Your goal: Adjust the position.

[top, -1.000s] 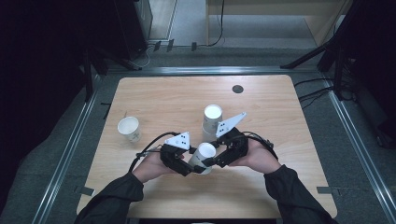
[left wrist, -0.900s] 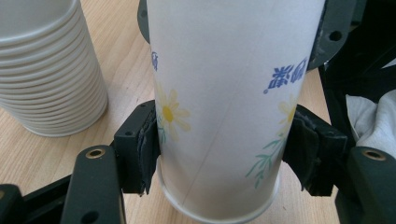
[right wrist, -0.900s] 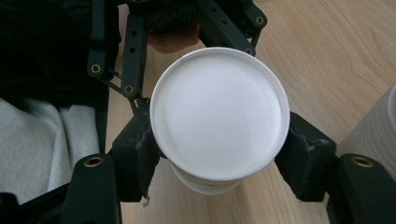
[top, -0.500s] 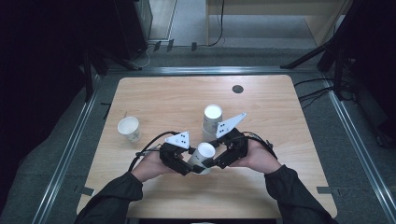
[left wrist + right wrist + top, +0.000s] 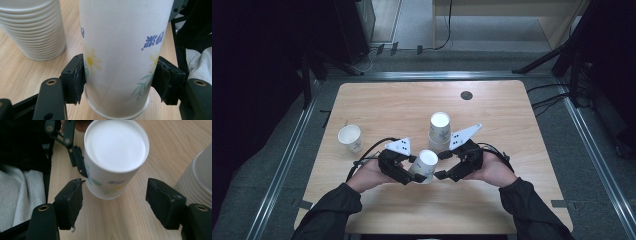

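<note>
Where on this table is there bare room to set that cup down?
Bare wood runs along the far edge of the table beside the dark disc, and between the lone cup and the cup stack. It is crowded near the held cup, between both grippers.

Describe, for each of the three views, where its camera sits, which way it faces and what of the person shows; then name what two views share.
High view: above the person's side, looking forward and down on the table; both forearms, left gripper and right gripper show.
Left gripper view: rides the left gripper, looking along its jaws, clamped on the flowered cup.
Right gripper view: rides the right gripper, looking between its open jaws at that cup's white base.
Shared: both gripper views show the cup stack.
</note>
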`<control>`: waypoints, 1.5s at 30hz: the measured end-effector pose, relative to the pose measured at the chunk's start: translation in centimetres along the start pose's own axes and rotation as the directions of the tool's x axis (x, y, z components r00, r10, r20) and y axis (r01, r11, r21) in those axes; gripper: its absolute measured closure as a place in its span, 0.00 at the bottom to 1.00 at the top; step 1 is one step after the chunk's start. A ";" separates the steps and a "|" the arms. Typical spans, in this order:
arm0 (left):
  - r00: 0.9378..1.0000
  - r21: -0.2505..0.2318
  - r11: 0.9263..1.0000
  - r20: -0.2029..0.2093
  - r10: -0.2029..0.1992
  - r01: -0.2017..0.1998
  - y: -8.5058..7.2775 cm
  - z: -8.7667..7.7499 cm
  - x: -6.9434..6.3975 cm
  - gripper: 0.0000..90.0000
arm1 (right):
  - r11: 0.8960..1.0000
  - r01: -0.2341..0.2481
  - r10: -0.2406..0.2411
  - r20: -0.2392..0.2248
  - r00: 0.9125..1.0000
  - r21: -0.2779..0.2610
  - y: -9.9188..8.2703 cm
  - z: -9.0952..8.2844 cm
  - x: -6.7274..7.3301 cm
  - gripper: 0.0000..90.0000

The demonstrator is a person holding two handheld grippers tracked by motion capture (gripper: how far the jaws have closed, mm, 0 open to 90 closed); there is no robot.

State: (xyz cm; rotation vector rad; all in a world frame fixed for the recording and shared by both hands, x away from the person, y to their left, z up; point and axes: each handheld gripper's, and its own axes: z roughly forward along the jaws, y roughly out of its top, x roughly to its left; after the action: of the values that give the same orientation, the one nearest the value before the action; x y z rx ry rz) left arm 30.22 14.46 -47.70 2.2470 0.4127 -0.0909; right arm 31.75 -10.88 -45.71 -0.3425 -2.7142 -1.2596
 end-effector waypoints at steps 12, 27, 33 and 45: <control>1.000 0.057 0.998 -0.026 -0.014 0.015 0.5 -1.6 0.8 0.37 | 1.000 -0.008 0.008 0.044 0.999 -0.004 -1.0 -0.1 0.1 0.35; 0.995 0.261 0.960 0.008 0.101 -0.100 4.0 -1.4 0.9 0.37 | 1.000 -0.002 0.003 0.058 0.998 -0.011 -1.0 0.0 0.1 0.35; 0.994 0.275 0.956 0.007 0.107 -0.105 3.9 -0.4 0.6 0.37 | 1.000 0.004 -0.003 0.067 0.998 -0.015 -1.0 0.0 0.1 0.35; 0.987 0.346 0.925 0.026 0.158 -0.157 3.6 1.2 -0.5 0.37 | 0.999 0.045 -0.045 0.032 0.998 -0.026 -0.5 1.1 0.5 0.34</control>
State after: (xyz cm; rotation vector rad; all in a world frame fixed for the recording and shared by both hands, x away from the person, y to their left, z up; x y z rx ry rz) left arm 30.98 11.20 -45.77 2.6210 0.2274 -0.0820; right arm 31.12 -10.26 -46.64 -0.3081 -2.7482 -1.3140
